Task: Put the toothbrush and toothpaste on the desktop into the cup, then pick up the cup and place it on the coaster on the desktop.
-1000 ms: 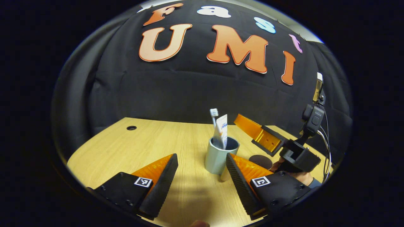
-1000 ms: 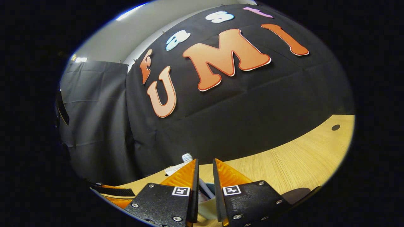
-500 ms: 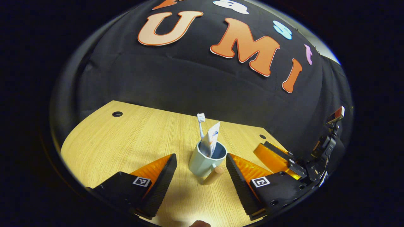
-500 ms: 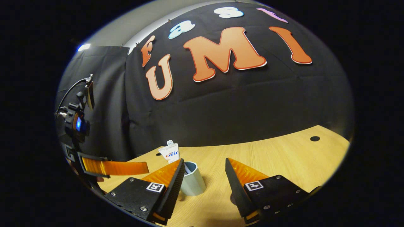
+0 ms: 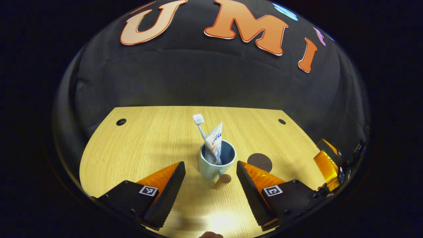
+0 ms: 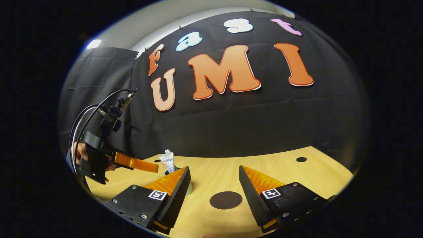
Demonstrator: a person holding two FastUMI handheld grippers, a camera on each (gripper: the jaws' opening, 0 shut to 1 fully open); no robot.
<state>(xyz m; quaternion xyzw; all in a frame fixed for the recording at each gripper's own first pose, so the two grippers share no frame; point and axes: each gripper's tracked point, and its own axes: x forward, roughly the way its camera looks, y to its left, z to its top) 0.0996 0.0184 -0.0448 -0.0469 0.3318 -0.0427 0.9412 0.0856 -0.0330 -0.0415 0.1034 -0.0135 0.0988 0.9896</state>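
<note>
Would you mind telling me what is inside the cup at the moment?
The cup holds the toothbrush, bristles up, and the toothpaste tube leaning beside it. Their lower ends are hidden by the cup wall, so what else lies at the bottom cannot be told.

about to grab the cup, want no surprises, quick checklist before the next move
1. Toothbrush in cup: ok.
2. Toothpaste in cup: ok.
3. Cup upright on the desktop: ok.
4. Coaster bare, beside the cup: ok.
5. Left gripper open, cup handle between its fingers: ok.
6. Right gripper open, holding nothing: ok.
</note>
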